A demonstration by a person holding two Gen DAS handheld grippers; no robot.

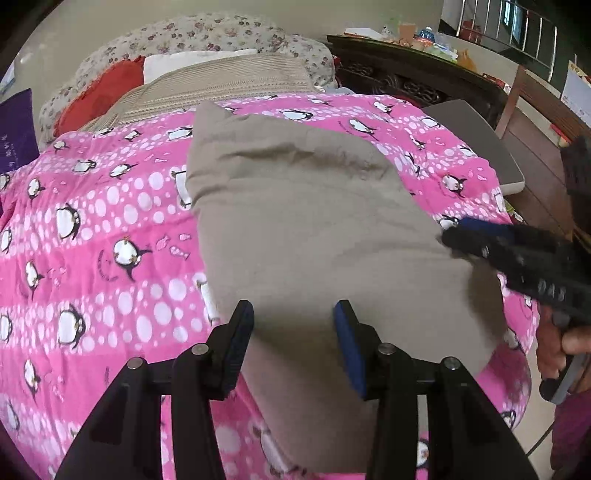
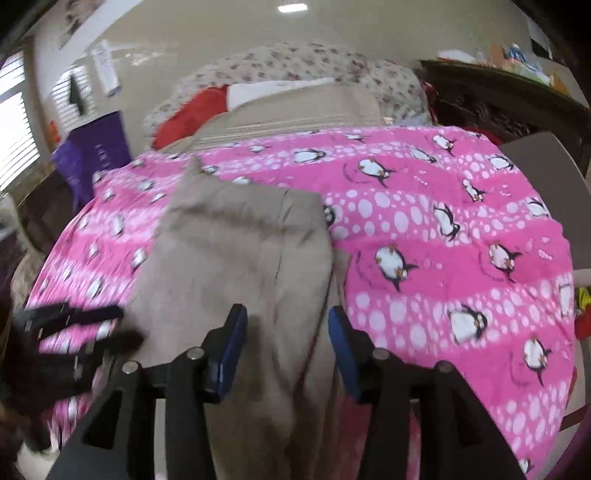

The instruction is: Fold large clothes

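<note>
A khaki-beige cotton garment, folded into a long thick panel, lies on a bright pink blanket printed with penguins and white dots that covers the bed. It runs from the near edge toward the far side, roughly midway across the blanket.

From the left wrist camera, moving left to right: a purple panel sits at the far left edge, then a red cloth and a beige ribbed throw lie beyond the blanket, in front of a floral-print cushion. The left gripper hovers over the near part of the garment with its blue-padded jaws spread wide, gripping nothing. At the right, the right gripper touches the garment's right edge; whether its jaws are closed there cannot be told from this view. A dark carved wooden cabinet carries a clutter of small items too small to identify.

The right wrist camera adds a window with blinds at the left, and shows the right gripper's jaws apart, straddling the garment's right fold edge without pinching it. The left gripper appears blurred at the garment's left edge.
</note>
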